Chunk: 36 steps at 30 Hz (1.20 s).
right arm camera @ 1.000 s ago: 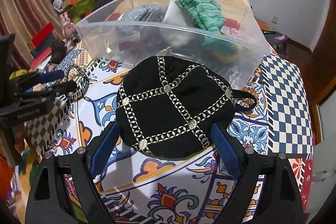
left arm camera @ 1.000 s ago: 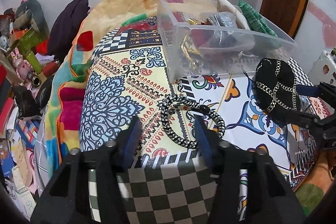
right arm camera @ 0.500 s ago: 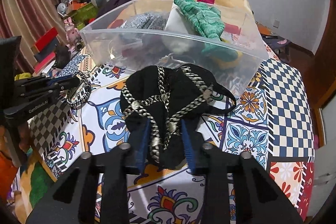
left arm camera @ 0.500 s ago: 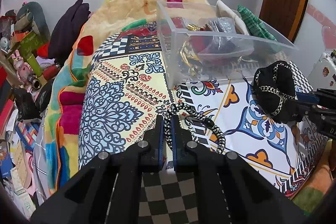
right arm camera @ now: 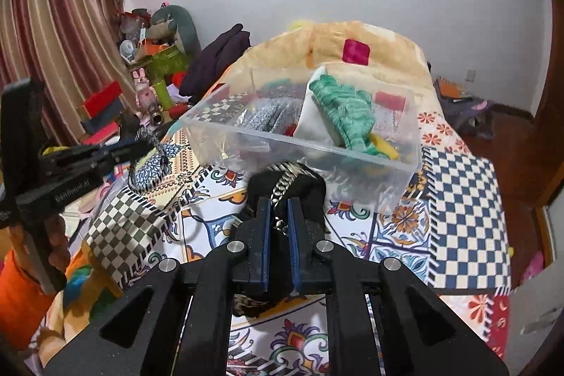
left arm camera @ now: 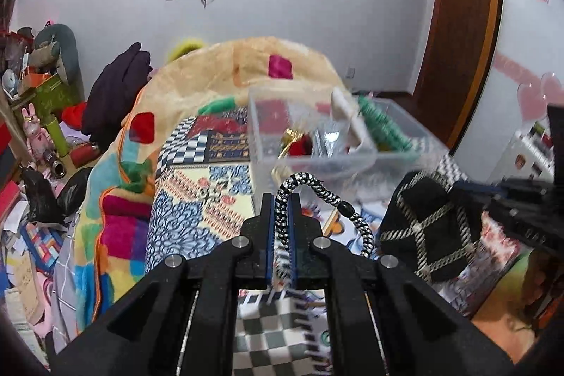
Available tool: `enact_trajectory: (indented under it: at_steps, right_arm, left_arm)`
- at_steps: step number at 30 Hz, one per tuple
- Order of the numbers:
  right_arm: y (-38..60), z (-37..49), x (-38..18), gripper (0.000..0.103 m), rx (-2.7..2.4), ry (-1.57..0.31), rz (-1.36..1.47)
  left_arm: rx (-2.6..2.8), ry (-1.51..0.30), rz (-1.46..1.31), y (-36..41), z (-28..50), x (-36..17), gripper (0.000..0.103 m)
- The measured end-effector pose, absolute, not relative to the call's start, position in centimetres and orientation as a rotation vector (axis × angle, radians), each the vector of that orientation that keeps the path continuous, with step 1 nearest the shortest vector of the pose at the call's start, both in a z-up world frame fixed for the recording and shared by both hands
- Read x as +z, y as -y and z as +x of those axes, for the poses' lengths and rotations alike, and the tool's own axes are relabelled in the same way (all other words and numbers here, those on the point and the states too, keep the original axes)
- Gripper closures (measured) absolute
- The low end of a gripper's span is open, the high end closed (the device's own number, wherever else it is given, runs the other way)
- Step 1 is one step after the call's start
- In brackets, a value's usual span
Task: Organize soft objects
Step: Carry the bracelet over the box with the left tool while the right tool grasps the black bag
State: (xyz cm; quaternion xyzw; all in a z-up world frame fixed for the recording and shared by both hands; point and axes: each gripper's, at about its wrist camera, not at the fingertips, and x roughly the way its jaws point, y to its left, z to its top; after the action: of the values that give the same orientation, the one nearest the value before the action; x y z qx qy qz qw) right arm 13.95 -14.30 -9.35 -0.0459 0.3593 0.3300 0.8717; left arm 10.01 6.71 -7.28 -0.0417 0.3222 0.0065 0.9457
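Note:
My left gripper is shut on a black-and-white braided hair band and holds it lifted above the patterned cloth. It also shows at the left of the right wrist view. My right gripper is shut on a black cap with gold braid, raised off the cloth; the cap also shows in the left wrist view. A clear plastic bin with green knit fabric and other soft items stands just beyond both grippers; it also shows in the left wrist view.
The patterned cloth covers a bed. A plush blanket is heaped behind the bin. Clutter, toys and a dark garment lie on the floor at left. A wooden door is at right.
Both grippers have risen with their loads: the hair band and the cap left the cloth. A second ago both grippers were open around them; they closed half a second ago.

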Motion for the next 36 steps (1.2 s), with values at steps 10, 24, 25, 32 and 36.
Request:
enact_trajectory:
  at_steps: [10, 24, 25, 32, 36]
  right_arm:
    - [14.5, 14.4, -9.6, 0.094, 0.614, -0.74, -0.163]
    - [15.6, 19.5, -15.2, 0.034, 0.579, -1.004, -0.098]
    - [15.6, 19.5, -15.3, 0.038, 0.594, -1.006, -0.091]
    - [14.6, 18.4, -14.6, 0.089, 0.629, -0.956, -0.122]
    - [15.0, 17.4, -12.2, 0.09, 0.659, -0.878, -0.085]
  left_arm:
    - [-0.003, -0.626, -0.093, -6.2, 11.1, -5.7, 0.097]
    - [-0.025, -0.637, -0.071, -4.9, 11.7, -6.6, 0.097]
    - [-0.026, -0.639, -0.072, -4.8, 11.8, -6.7, 0.097]
    - [-0.027, -0.626, -0.072, -4.9, 12.0, -6.1, 0.097]
    - [-0.023, -0.606, -0.052, -4.8, 12.2, -4.9, 0.097]
